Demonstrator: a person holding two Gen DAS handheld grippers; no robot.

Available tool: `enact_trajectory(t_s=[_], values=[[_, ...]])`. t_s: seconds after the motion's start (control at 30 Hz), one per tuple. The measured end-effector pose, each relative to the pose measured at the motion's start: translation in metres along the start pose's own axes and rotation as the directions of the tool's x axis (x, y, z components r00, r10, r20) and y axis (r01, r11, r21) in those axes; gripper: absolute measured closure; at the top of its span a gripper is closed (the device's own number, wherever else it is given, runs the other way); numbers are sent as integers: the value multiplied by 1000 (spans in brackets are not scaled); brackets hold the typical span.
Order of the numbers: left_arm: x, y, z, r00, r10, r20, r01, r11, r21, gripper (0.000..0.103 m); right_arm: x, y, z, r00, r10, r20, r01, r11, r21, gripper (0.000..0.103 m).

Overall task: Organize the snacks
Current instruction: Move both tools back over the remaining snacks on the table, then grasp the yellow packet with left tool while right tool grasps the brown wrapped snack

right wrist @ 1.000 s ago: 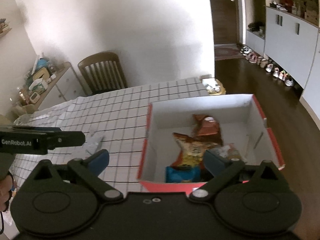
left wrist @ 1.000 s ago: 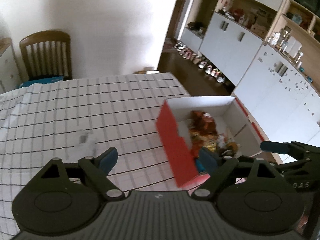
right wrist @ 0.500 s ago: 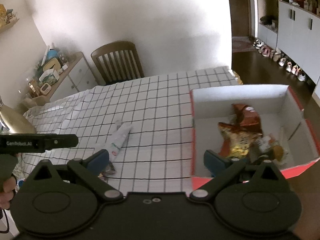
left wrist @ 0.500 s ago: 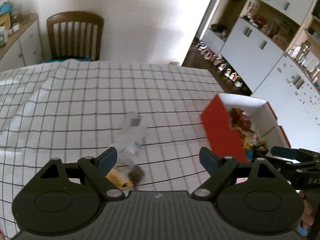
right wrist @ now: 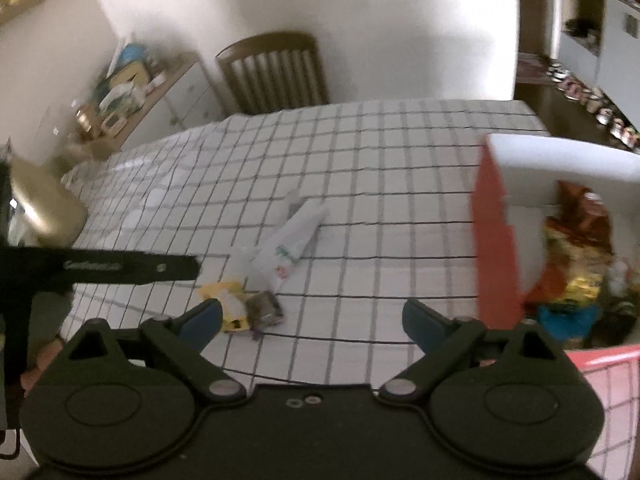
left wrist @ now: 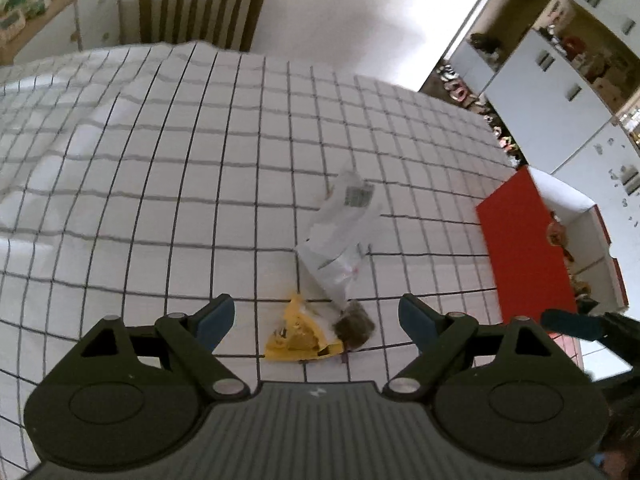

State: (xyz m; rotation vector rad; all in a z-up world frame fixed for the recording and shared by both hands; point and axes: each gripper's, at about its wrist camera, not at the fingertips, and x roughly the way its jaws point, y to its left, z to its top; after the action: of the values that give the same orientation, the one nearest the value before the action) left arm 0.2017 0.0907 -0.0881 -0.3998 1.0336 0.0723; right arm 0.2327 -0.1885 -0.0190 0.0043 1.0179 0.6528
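My left fingers (left wrist: 316,320) were spread wide and grasped nothing, both blue pads hanging clear above the desk (left wrist: 160,168). Between them, at about six o'clock in the left wrist view, lay the crumpled yellow foil snack wrapper (left wrist: 298,334), and touching its right corner, the small dark brown lump of a snack (left wrist: 354,324). Just past those, toward twelve o'clock, lay the flat white plastic pouch with a printed label (left wrist: 340,232), tilted toward one o'clock.

My right fingers (right wrist: 312,320) were also released and empty; their jaws had just been closing a little, with nothing between them. Through them I saw the same three loose snacks at about ten o'clock, with my left tool's black bar reaching in at nine o'clock.

A second before, both cameras had looked into the red cardboard box with white inside walls (left wrist: 524,248). By this moment both hands had swung away from it and dropped lower over the black-gridded white cloth, so the box sat off at three o'clock, well apart from the loose pieces, with several bright packets (right wrist: 572,264) already in it. I judged that the last drop-off was finished and the next pick-up had begun: three snacks remained outside the box, and the yellow wrapper lay nearest my left fingers.
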Motion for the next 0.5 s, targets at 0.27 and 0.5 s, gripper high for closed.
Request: enact_trajectory(t_s=[0.27, 0.5], values=[[32, 12, -6, 998, 23, -65, -29, 995, -96, 13, 53, 25, -6, 997, -21, -80, 11, 992, -123, 22], [55, 21, -15, 992, 7, -126, -34, 977, -210, 13, 85, 39, -9, 993, -15, -116, -11, 975, -220, 34]])
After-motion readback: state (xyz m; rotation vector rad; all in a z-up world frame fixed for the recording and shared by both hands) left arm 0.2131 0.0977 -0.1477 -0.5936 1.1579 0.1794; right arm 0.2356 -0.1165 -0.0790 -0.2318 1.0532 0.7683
